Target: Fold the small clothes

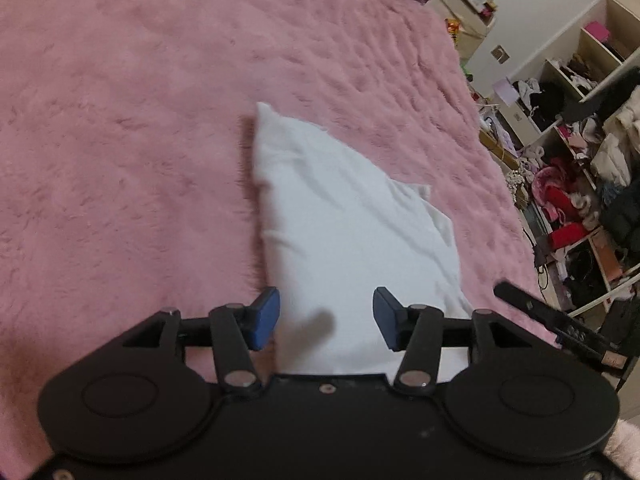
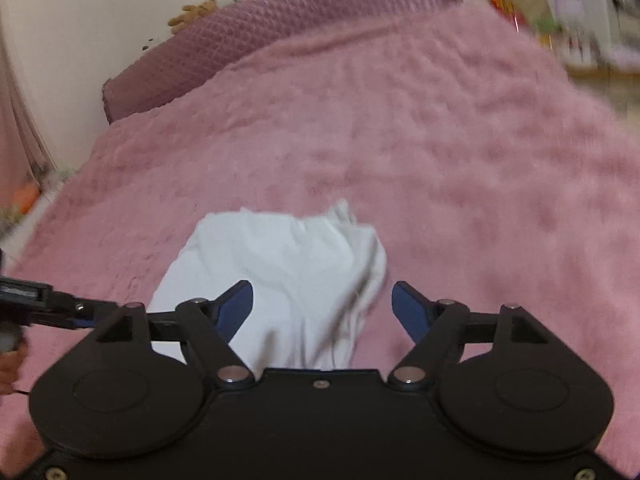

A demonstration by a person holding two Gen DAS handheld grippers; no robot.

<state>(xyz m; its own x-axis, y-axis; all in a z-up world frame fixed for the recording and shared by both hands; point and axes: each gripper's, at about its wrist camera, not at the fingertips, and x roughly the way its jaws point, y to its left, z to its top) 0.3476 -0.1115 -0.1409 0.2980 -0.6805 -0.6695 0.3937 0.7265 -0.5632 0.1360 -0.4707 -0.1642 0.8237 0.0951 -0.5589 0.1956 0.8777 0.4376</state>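
So the white garment point(image 1: 344, 232) is lying partly folded on the fluffy pink blanket point(image 1: 120, 160), an under layer poking out at its right edge. Nothing is being gripped: the left gripper point(image 1: 326, 316) is being held over the near end, jaws apart and empty, and the right gripper point(image 2: 322, 306) likewise, spread wide. Looks like a between-folds pause; next, an edge probably needs pinching and carrying across, with the bunched far right corner point(image 2: 348, 216) getting smoothed.

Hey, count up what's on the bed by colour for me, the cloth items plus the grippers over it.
White: 1, the white cloth garment lying partly folded
Pink: 1, the fluffy pink blanket
Purple: 1, the quilted purple pillow
Black with blue pads: 2, the left gripper and right gripper, both open
Total: 5
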